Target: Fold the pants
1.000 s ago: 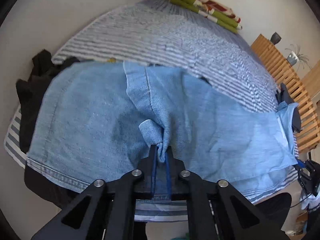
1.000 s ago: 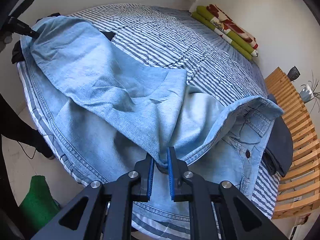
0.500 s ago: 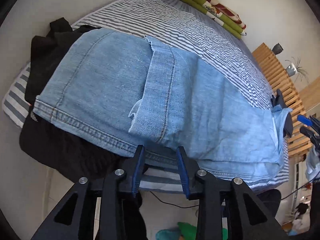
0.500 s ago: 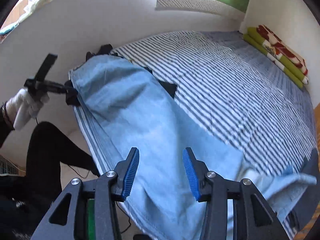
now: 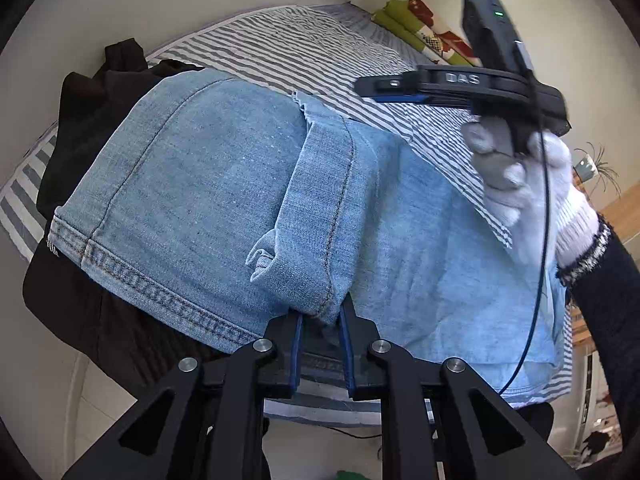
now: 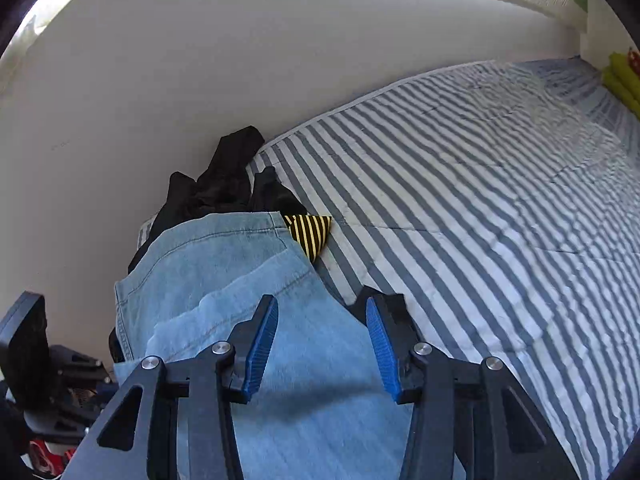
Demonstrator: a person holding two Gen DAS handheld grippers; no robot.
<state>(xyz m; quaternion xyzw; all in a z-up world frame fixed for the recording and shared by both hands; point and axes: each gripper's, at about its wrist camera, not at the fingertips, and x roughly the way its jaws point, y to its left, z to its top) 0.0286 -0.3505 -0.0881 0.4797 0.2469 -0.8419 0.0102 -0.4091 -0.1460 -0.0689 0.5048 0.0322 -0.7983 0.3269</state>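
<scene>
Light blue jeans (image 5: 208, 184) lie folded along the near edge of the striped bed (image 5: 280, 44), with a narrow flap (image 5: 316, 220) turned over on top. My left gripper (image 5: 320, 320) is at the flap's lower edge, and the denim fills the gap between its blue pads. My right gripper (image 6: 322, 320) hovers open above the hem end of the jeans (image 6: 224, 264), with nothing between its pads. In the left wrist view the right gripper (image 5: 376, 90) shows side-on above the bed, held by a hand in a white glove (image 5: 528, 184).
A black garment (image 5: 84, 112) lies under and left of the jeans, against the wall. A yellow-and-black striped piece (image 6: 310, 232) pokes out beside the hem. A folded green and red blanket (image 5: 420, 28) sits at the bed's far corner. The bedspread (image 6: 480, 200) stretches away to the right.
My left gripper, open half a second ago, has narrowed onto the flap's edge. The right gripper stayed open and swung left over the hem end, so it now shows in the left wrist view.
</scene>
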